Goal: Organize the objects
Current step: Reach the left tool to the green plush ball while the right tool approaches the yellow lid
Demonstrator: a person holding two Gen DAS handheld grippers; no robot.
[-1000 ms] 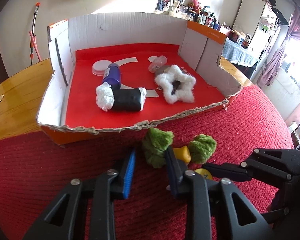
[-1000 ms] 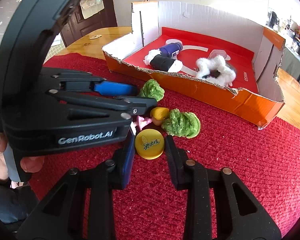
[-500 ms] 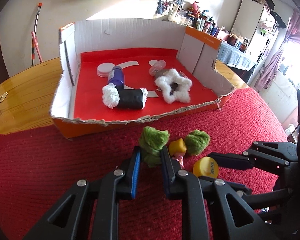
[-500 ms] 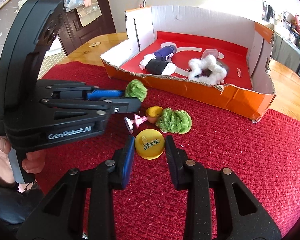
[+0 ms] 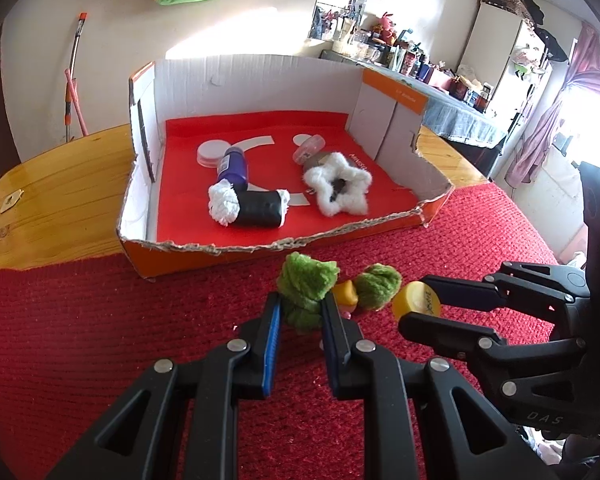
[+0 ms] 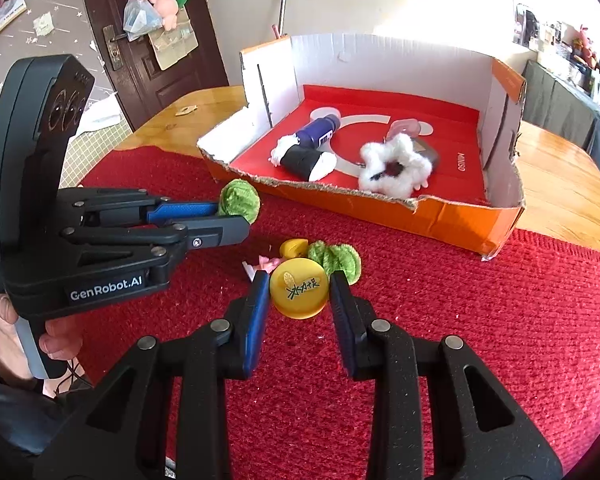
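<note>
My left gripper [image 5: 300,314] is shut on a green plush ball [image 5: 308,280] and holds it just above the red cloth [image 5: 100,340]. The right wrist view shows the same ball [image 6: 240,200] at that gripper's tips [image 6: 236,222]. My right gripper [image 6: 299,298] is shut on a yellow disc [image 6: 299,288] with black writing, also seen from the left as the disc [image 5: 414,300]. A second green plush [image 6: 336,258], a small yellow piece [image 6: 292,247] and a pink bit [image 6: 266,264] lie on the cloth between the grippers.
A torn cardboard box [image 5: 380,228] with a red floor stands just beyond, holding a white fluffy star [image 5: 338,190], a black roll with white ends [image 5: 256,210], a purple bottle [image 5: 232,164] and a white lid [image 5: 212,152]. Wooden table [image 5: 60,200] lies left. A hand [image 6: 56,344] holds the left gripper.
The left jaws, open around the green plush a second ago, have shut on it. Both grippers have risen a little with the plush and the disc.
</note>
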